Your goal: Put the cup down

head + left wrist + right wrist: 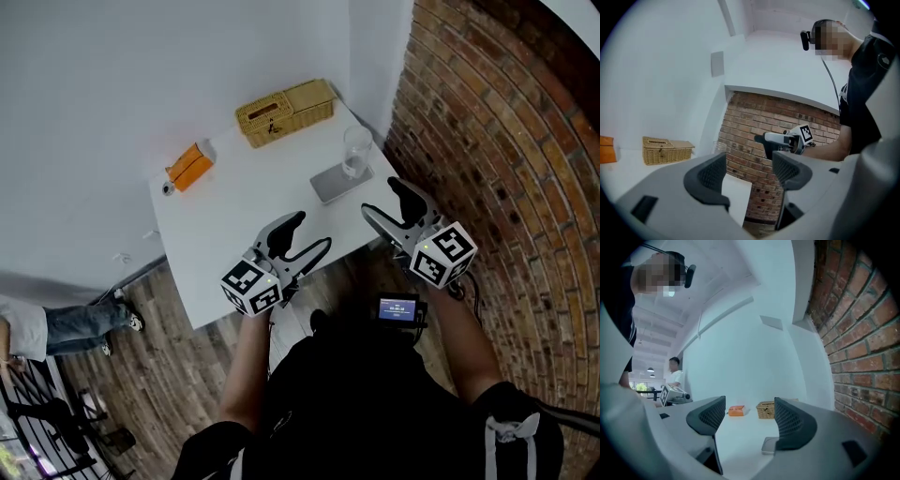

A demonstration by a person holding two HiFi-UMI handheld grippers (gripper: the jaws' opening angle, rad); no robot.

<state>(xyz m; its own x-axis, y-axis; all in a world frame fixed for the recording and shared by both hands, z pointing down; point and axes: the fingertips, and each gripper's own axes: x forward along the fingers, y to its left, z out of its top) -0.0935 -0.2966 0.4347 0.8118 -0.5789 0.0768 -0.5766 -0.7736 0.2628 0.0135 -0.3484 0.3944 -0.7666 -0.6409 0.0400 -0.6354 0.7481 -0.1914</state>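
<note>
Clear glass cup (356, 150) on grey square coaster (333, 185); woven wicker box (284, 112) behind cup, orange carton (190, 167) well left. Left gripper (314, 232) and right gripper (380, 199) before cup: jaws apart, empty.

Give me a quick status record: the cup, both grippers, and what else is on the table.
cup: upright on the grey pad, clear of both grippers
left gripper: jaws apart, nothing between them
right gripper: jaws apart, nothing between them
table: white, beside the brick wall
other items: wicker box, orange box, both at the far side
task: cup appears already set down
</note>
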